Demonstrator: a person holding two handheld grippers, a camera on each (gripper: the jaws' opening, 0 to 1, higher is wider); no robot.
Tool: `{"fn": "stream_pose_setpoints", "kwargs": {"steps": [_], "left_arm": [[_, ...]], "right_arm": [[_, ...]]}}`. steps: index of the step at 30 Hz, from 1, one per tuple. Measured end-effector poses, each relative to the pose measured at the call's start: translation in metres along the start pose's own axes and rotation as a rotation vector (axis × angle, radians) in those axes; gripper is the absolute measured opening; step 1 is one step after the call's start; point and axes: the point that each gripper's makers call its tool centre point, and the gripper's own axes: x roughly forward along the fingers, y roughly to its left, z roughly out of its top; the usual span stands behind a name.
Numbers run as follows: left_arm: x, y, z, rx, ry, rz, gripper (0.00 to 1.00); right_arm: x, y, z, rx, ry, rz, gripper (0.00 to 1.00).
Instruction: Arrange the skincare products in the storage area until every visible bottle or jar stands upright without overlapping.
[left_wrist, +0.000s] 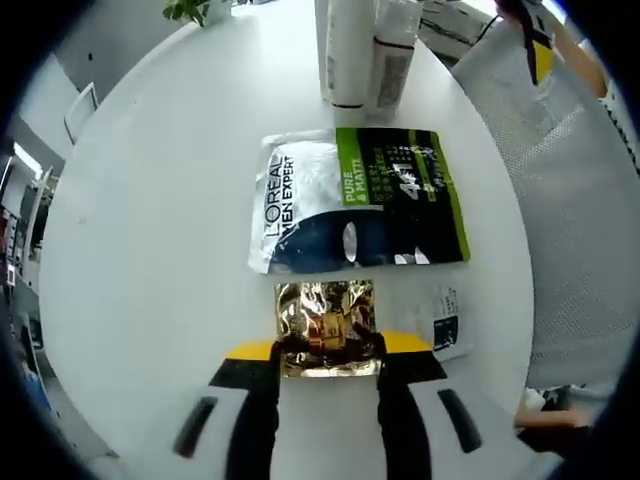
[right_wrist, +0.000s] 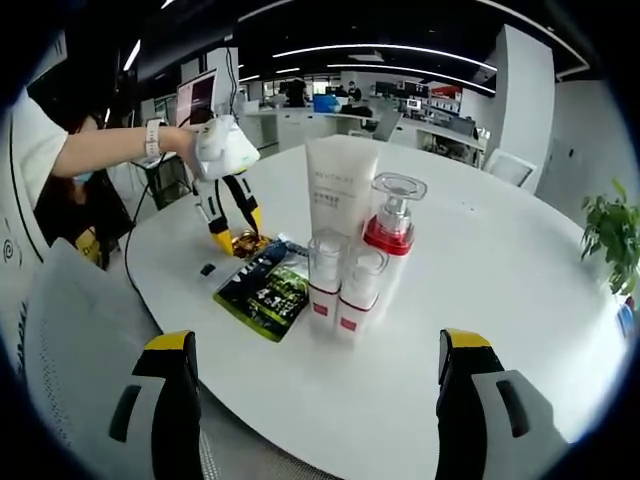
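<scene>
The left tool (left_wrist: 330, 372) pinches a thin gold foil packet (left_wrist: 327, 322) lying flat on the white worktop (left_wrist: 150, 250). It looks light, crinkly and slippery. The right tool (right_wrist: 310, 385) is wide apart.

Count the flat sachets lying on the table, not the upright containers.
3: a gold sachet between the left gripper jaws, a large L'Oreal pouch beyond it, and a small white sachet at its side. Others may be hidden.
</scene>
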Motion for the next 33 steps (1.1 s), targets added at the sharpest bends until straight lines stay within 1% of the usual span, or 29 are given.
{"fn": "stream_pose_setpoints", "kwargs": {"steps": [2,6,10,11,13,15,16,18,20,22,23,24,26,28,30,32,33], "left_arm": [[0.000,-0.001,0.001,-0.008,-0.005,-0.005,0.34],[0.000,-0.001,0.002,-0.013,-0.011,0.001,0.36],[-0.007,-0.006,0.009,-0.018,-0.046,-0.002,0.37],[-0.012,-0.011,0.011,-0.020,-0.061,0.000,0.38],[-0.015,-0.012,0.015,-0.029,-0.087,0.007,0.41],[-0.022,-0.012,0.020,-0.056,-0.118,0.038,0.43],[-0.026,-0.014,0.023,-0.069,-0.144,0.047,0.43],[-0.034,-0.017,0.033,-0.148,-0.213,0.074,0.46],[-0.041,-0.024,0.043,-0.164,-0.268,0.089,0.50],[-0.049,-0.034,0.045,-0.173,-0.277,0.121,0.57],[-0.049,-0.030,0.045,-0.180,-0.278,0.134,0.59],[-0.053,-0.032,0.046,-0.189,-0.291,0.152,0.61],[-0.062,-0.040,0.051,-0.204,-0.342,0.190,0.64],[-0.069,-0.048,0.053,-0.236,-0.379,0.205,0.68],[-0.072,-0.050,0.052,-0.258,-0.391,0.220,0.74],[-0.083,-0.054,0.054,-0.269,-0.419,0.265,0.79],[-0.085,-0.051,0.053,-0.277,-0.432,0.286,0.82]], "right_arm": [[0.000,0.001,0.000,-0.001,0.001,0.004,1.00],[-0.001,0.001,0.001,-0.004,-0.001,0.007,1.00],[-0.002,0.001,0.002,-0.007,-0.008,0.005,1.00],[-0.002,0.001,0.003,-0.008,-0.009,0.004,1.00],[-0.003,0.001,0.003,-0.008,-0.011,0.003,1.00],[-0.003,0.000,0.005,-0.012,-0.019,-0.002,1.00],[-0.004,0.001,0.007,-0.012,-0.027,0.000,1.00],[-0.005,0.001,0.008,-0.008,-0.038,-0.005,1.00],[-0.005,0.001,0.008,-0.009,-0.040,-0.005,1.00],[-0.006,0.000,0.009,-0.015,-0.042,-0.005,1.00],[-0.008,0.001,0.011,-0.021,-0.048,-0.004,1.00],[-0.009,0.002,0.012,-0.024,-0.051,-0.002,1.00],[-0.010,0.002,0.014,-0.030,-0.057,-0.001,1.00],[-0.011,0.003,0.015,-0.037,-0.061,0.001,1.00],[-0.011,0.004,0.017,-0.044,-0.064,0.003,1.00],[-0.012,0.004,0.019,-0.048,-0.072,0.007,1.00],[-0.013,0.004,0.021,-0.047,-0.078,0.009,1.00]]}}
